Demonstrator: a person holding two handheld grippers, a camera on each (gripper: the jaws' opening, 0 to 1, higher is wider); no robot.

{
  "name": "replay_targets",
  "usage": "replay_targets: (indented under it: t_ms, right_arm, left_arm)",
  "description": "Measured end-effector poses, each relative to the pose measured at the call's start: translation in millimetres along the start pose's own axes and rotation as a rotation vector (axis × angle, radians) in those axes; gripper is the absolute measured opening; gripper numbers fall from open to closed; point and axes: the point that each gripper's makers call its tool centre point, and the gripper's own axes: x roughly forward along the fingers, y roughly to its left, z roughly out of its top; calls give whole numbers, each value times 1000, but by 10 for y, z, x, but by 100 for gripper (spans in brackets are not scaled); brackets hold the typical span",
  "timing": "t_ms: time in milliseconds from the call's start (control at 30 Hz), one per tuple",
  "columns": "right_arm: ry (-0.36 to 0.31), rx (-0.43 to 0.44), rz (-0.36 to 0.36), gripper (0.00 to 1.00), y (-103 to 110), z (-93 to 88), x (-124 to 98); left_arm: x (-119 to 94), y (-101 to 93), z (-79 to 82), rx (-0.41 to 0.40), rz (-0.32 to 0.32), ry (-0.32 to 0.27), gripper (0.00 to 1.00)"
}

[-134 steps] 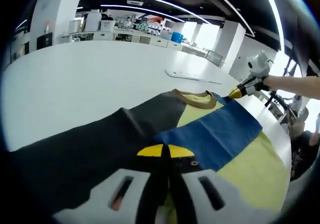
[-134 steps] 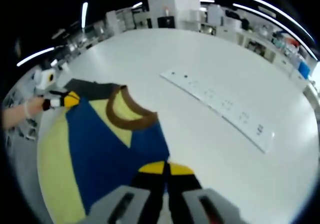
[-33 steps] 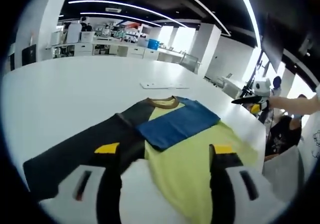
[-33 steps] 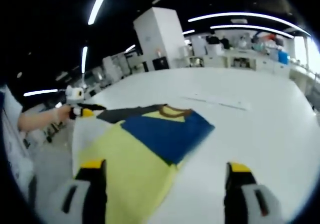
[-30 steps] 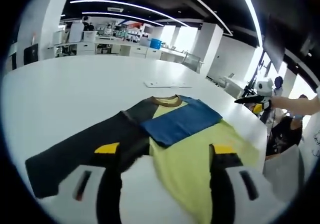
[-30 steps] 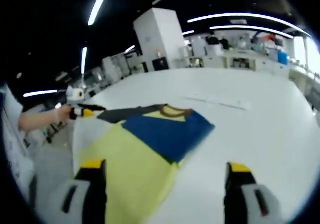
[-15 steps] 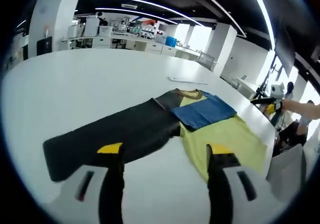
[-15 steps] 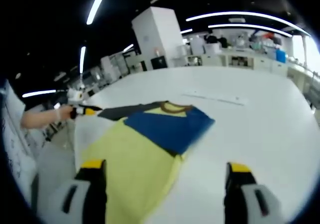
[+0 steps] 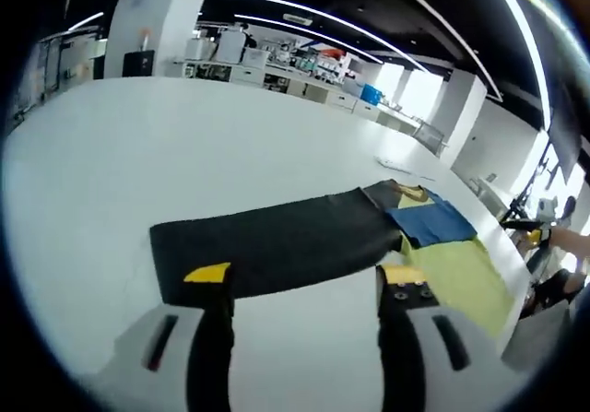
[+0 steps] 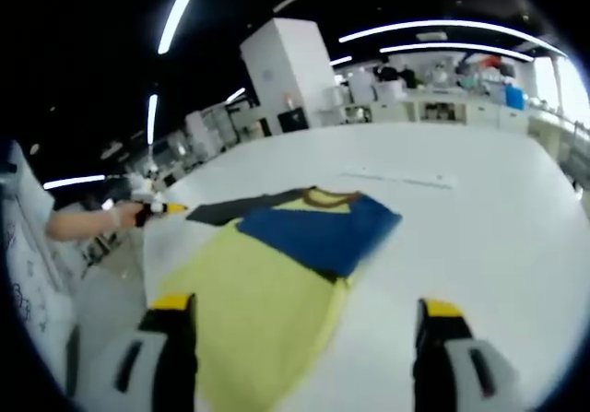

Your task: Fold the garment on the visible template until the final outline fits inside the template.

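On table (image 9: 111,145), both hand-held grippers wide, off shirt (image 10: 277,264) since 4.5 s ago.

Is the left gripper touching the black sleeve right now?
Apart. In the left gripper view the open left gripper hangs above the table, with the black sleeve lying flat beyond its yellow tips.

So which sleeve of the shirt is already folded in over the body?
The blue sleeve; it lies folded across the yellow body below the brown collar. The dark sleeve lies stretched straight out on the white table.

Bare white table (image 9: 138,145) surrounds the flat garment (image 10: 277,274); nothing upright blocks passage.
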Motion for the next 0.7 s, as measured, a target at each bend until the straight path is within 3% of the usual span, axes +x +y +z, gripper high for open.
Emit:
replay_targets:
  t_ms: [67,167,333,467,567,700]
  right_arm:
    - [3,8,-4,100,-11,-37,-25]
    - [1,26,-9,100,-47,-86,-66]
    - [3,37,-20,100,-20,-138,-134]
    - [-2,48,-23,100,16,-155,-194]
    - [3,51,-27,100,64,-185,-212]
    - [4,59,-34,100,98,-195,-224]
  left_arm:
    - [-2,2,15,-34,19,-27,60]
    - [-50,226,-35,-56,109,-24,56]
    - [-51,493,-118,-79,194,-21,57]
    - [-47,546,-142,-109,218,-21,53]
    - [38,717,-204,-101,241,1,50]
    - [28,723,-252,-85,254,13,43]
